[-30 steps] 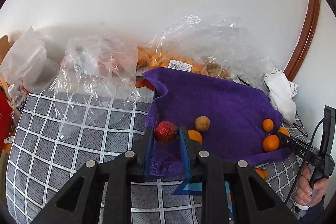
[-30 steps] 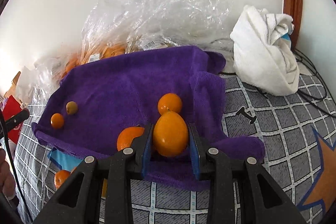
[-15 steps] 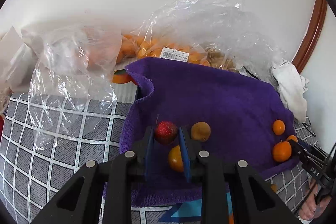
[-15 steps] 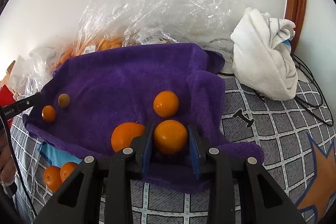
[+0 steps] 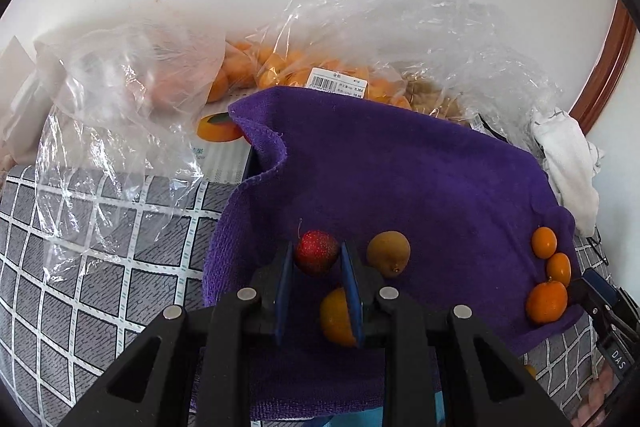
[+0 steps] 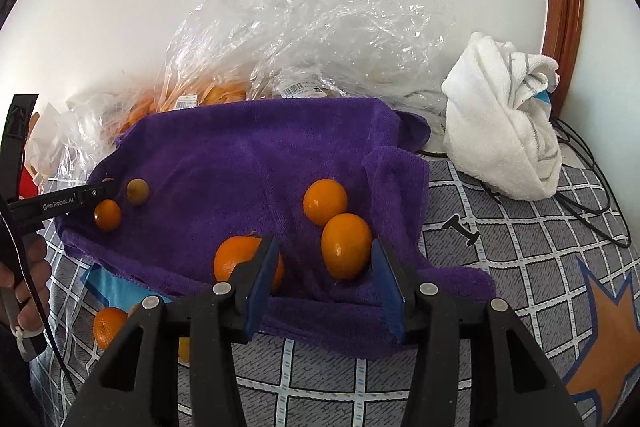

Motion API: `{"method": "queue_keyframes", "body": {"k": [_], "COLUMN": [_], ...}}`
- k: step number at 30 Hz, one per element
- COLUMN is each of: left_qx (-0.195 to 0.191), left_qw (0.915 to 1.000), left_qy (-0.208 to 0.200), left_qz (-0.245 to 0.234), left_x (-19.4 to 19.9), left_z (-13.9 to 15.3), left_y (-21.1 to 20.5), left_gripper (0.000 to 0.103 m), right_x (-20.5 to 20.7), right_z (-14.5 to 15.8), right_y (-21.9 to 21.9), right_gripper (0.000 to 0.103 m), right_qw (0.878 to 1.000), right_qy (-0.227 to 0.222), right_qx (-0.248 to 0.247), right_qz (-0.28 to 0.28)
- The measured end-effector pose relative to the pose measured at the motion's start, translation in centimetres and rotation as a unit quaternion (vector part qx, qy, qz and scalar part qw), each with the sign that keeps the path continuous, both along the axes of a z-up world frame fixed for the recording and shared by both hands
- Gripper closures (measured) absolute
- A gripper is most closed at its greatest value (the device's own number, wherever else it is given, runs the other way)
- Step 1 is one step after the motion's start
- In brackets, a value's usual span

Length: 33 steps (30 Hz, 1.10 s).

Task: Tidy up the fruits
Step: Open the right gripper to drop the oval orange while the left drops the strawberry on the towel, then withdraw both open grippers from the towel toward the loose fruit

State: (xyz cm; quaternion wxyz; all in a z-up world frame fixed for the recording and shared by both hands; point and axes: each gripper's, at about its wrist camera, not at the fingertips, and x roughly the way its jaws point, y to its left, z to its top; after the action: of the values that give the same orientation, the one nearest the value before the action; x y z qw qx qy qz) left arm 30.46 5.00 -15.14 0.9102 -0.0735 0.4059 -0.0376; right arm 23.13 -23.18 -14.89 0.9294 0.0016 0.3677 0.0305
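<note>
Strawberry (image 5: 317, 253) clamped in left claw (image 5: 316, 259), right claw (image 6: 324, 259) opening off orange (image 6: 346, 245)

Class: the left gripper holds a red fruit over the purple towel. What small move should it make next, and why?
Probably lower the left gripper and open it, leaving the red fruit on the towel beside the brown fruit. It is clamped above bare cloth, while the right gripper, jaws just opening, has set its orange down.

Grey checked bedcover (image 6: 500, 267) carries purple towel (image 6: 248, 155), clear plastic bags (image 5: 120, 99), white cloth bundle (image 6: 504, 131), black cables (image 6: 592, 195).
</note>
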Motion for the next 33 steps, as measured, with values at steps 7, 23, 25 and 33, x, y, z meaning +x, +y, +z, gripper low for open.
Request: {"method": "queue_keyframes", "body": {"k": [7,23,25,33], "left_qx": [-0.007,-0.013,-0.012,-0.015], "left_qw": [0.9997,0.9998,0.9999,0.9996], "left_qy": [0.018,0.005,0.002,0.019], "left_qz": [-0.011,-0.016,-0.008,0.014], "left_x": [-0.6,-9.5,-10.6,-13.0], "left_z": [0.4,1.8,1.6,0.4], "left_y": [-0.2,3.2,4.0,7.7], "left_gripper": [0.068,0.068,0.068,0.068], "right_x": [-1.7,-6.6,-7.1,-7.4], "right_z": [1.2,2.5,2.4,0.0], "right_y": [-0.3,1.4,1.6,3.9], "right_gripper": [0.052,0.044,0.041,0.041], "right_qw": [1.0,0.999,0.999,1.0], "right_qy": [-0.012,-0.029,-0.033,0.019], "right_qx": [0.006,-0.005,-0.006,0.012], "right_qz": [-0.01,-0.034,-0.038,-0.007]}}
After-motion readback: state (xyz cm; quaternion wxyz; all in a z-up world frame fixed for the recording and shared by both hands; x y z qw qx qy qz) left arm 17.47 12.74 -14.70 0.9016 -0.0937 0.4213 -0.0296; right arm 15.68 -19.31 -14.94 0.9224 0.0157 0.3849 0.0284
